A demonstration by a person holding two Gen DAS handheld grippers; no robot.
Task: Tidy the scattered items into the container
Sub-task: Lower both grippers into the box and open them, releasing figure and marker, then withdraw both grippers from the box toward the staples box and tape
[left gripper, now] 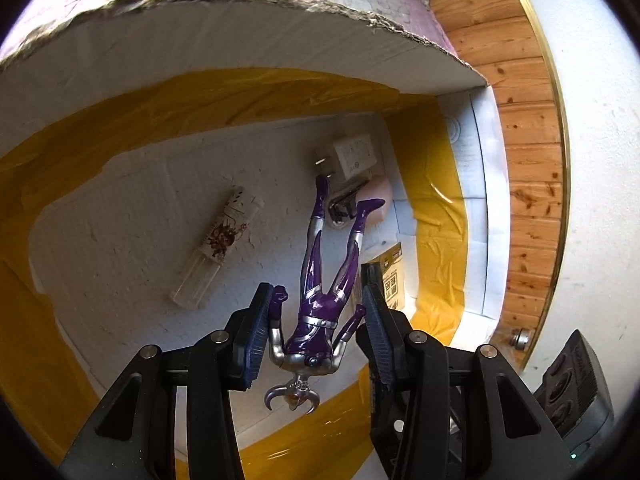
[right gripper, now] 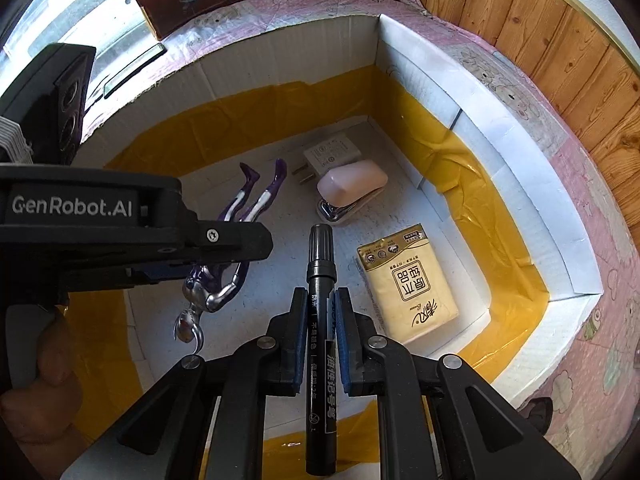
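A purple and silver toy figure (left gripper: 320, 300) hangs head down between the pads of my left gripper (left gripper: 318, 280), which is shut on its arms and torso. It hangs over the floor of a white foam box (left gripper: 240, 40) lined with yellow tape. In the right wrist view the same figure (right gripper: 216, 284) shows under the left gripper (right gripper: 248, 254). My right gripper (right gripper: 320, 294) is shut on a black marker pen (right gripper: 320, 248), cap pointing forward, over the box (right gripper: 520, 184).
On the box floor lie a clear lighter (left gripper: 216, 248), a white charger plug (right gripper: 332, 156), a pink stapler (right gripper: 352, 188) and a yellow tissue pack (right gripper: 408, 284). The box sits on a pink quilt (right gripper: 580, 240) beside wood panelling (right gripper: 560, 40). A hand (right gripper: 48, 360) holds the left gripper.
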